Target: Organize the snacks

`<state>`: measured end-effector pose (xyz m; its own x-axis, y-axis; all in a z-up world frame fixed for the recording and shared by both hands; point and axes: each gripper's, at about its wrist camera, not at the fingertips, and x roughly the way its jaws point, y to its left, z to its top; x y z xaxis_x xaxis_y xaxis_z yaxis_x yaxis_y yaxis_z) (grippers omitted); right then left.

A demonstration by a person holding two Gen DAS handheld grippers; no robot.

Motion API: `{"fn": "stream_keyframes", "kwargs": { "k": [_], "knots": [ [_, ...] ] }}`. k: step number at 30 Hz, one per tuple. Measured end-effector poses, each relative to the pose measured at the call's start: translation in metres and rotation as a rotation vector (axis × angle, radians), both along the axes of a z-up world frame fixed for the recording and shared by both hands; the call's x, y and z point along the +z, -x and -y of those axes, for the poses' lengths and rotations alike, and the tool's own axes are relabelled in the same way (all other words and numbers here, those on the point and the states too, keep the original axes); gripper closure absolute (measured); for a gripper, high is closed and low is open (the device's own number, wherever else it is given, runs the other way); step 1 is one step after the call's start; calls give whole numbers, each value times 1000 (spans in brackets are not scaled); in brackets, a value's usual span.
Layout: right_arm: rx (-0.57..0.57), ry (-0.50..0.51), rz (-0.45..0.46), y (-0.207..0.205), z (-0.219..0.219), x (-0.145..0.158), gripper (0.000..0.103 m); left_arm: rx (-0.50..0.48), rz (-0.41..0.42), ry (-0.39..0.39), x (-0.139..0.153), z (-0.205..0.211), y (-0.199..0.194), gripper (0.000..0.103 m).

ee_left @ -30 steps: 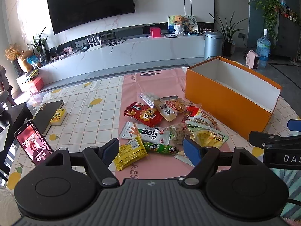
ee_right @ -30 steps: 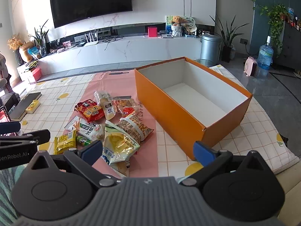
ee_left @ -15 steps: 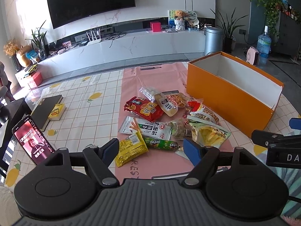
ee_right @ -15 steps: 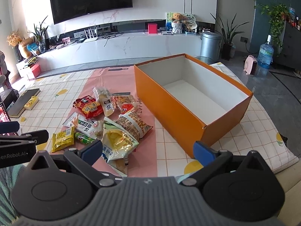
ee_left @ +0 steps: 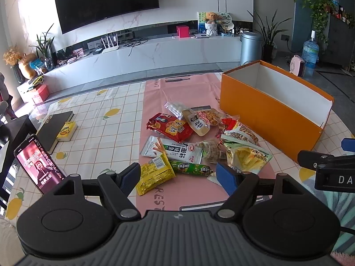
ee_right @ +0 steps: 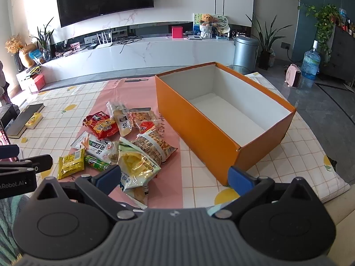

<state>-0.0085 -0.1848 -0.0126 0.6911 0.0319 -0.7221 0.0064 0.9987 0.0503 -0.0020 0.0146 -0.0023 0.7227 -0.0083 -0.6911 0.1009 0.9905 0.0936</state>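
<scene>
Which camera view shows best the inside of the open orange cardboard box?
The right wrist view: it looks down into the open orange cardboard box, showing its white floor and all four inner walls, with nothing inside. The left wrist view shows the box from the side: only the orange outer wall and white far wall.

The left gripper point(ee_left: 177, 176) is held level with its blue-padded fingers point(ee_left: 131, 175) spread wide apart, nothing gripped between them. The right gripper point(ee_right: 175, 178) is held alongside it, likewise wide apart, its fingers point(ee_right: 240, 177) closed on nothing
</scene>
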Motion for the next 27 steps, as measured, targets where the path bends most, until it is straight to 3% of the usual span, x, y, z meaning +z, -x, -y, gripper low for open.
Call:
{"fn": "stream_keyframes", "kwargs": {
  "k": [21, 27],
  "knots": [
    [-3, -11, -6, -1, 1, -2, 4, 12, -5, 11, 0, -5, -2, 12],
    [2, -12, 4, -2, 0, -1, 4, 5, 0, 26, 3, -6, -3, 19]
  ]
}}
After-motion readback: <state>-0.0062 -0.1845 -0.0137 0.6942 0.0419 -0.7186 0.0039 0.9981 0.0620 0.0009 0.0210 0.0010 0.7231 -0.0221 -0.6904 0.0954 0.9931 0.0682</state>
